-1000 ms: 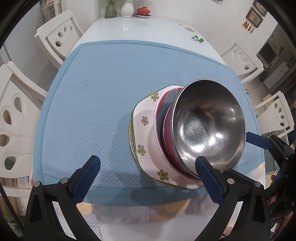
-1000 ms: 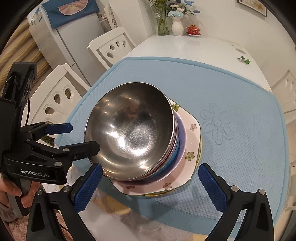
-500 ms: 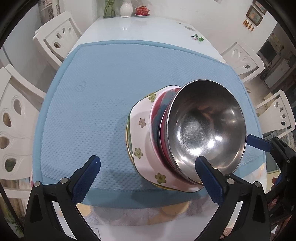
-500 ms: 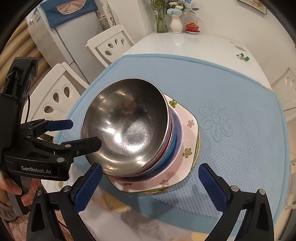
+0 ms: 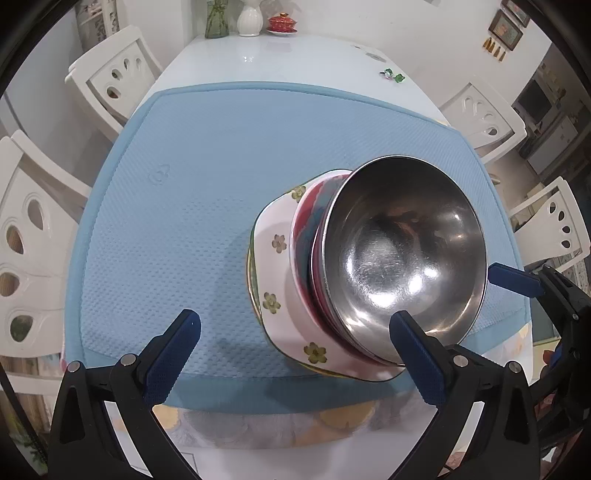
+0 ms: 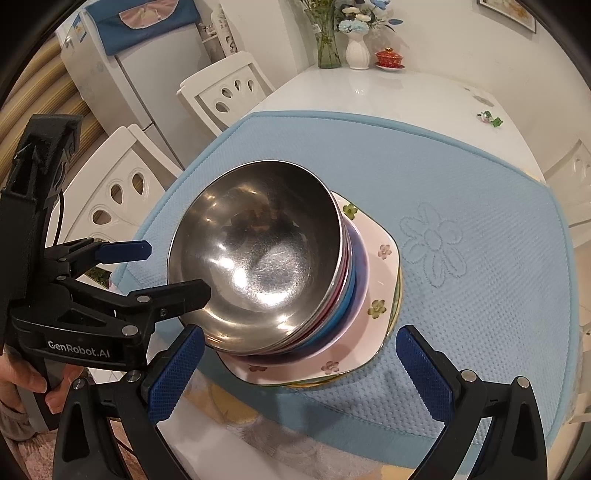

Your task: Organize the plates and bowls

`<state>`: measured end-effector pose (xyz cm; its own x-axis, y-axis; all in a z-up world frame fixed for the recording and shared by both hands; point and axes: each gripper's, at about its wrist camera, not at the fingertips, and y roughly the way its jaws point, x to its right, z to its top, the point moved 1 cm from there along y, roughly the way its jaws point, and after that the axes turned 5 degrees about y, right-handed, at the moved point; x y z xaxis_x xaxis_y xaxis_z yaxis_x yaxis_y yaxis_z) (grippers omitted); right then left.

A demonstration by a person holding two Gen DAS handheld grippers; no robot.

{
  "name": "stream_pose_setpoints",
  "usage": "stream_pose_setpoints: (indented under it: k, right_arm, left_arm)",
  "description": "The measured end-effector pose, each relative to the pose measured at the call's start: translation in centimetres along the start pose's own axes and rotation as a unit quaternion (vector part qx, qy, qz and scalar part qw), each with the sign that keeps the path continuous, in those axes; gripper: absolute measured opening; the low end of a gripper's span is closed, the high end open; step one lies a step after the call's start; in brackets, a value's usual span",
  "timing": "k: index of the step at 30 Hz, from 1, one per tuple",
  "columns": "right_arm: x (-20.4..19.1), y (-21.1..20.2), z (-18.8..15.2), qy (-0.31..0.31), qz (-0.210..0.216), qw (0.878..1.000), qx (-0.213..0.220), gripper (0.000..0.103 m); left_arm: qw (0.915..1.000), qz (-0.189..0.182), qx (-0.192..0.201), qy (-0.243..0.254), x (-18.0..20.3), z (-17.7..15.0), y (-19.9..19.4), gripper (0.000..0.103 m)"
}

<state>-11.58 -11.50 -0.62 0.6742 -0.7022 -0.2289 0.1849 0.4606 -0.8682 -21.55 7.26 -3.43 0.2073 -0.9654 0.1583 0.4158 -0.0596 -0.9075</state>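
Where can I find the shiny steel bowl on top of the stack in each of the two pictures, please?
Left wrist view: the shiny round steel bowl sits right of centre, on the stacked dishes, just beyond the left hand-held gripper, which is open.
Right wrist view: the same bowl is left of centre, beyond the open right hand-held gripper.
Shared landmark: the small red lidded cup at the table's far end.

We look from each gripper along its two blue fingers, down and forward over the near table edge. Our left view sits close to the steel bowl (image 5: 402, 258), seen at right; our right view sees the steel bowl (image 6: 255, 254) centre-left. Both share the blue mat (image 5: 207, 206) and the far white vase (image 6: 357, 54).
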Motion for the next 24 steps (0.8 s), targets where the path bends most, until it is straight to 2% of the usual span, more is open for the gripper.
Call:
stream_pose_setpoints:
  k: [24]
  right_arm:
    - [-0.23, 0.2, -0.42, -0.001, 0.006, 1.0, -0.008, 0.103]
  left_arm:
    - [1.0, 0.002, 0.002, -0.008, -0.25, -0.34, -0.22, 0.102]
